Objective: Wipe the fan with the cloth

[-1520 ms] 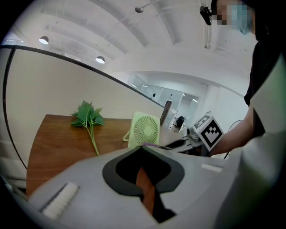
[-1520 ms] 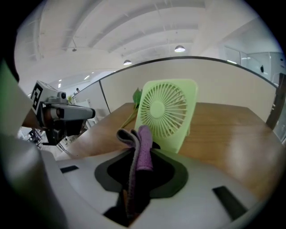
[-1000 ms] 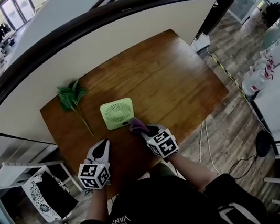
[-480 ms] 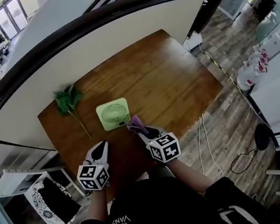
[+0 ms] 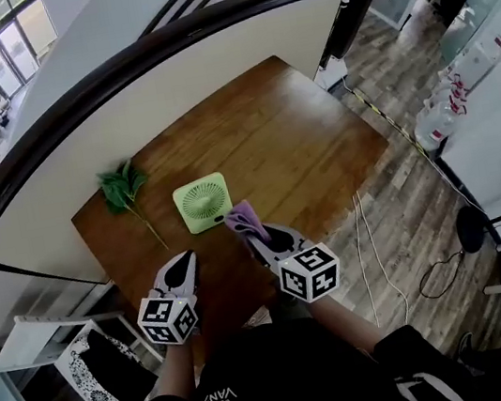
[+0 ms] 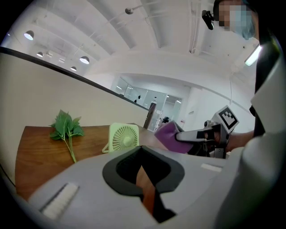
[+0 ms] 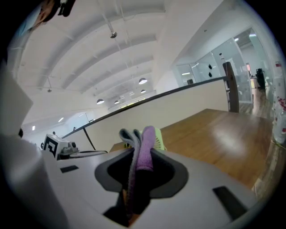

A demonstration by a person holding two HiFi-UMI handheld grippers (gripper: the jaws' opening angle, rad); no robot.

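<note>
A small light-green square fan (image 5: 203, 202) lies tilted up on the wooden table (image 5: 296, 130); the left gripper view shows the fan (image 6: 123, 137) propped on its stand. My right gripper (image 5: 253, 229) is shut on a folded purple cloth (image 5: 244, 217), held above the table just right of the fan's near corner. The cloth (image 7: 144, 150) stands upright between the jaws in the right gripper view, with the fan (image 7: 159, 139) partly hidden behind it. My left gripper (image 5: 183, 265) is shut with nothing in it, near the table's front edge, left of the fan.
A green leafy sprig (image 5: 125, 192) lies on the table left of the fan, stem toward me. A curved white partition with a dark rail (image 5: 160, 57) runs behind the table. The table's right half is bare wood. Cables (image 5: 373, 250) trail on the floor at right.
My right gripper has risen with the cloth and rolled, and now sits higher and closer to the camera. The left gripper has lifted slightly. The fan and sprig have not moved.
</note>
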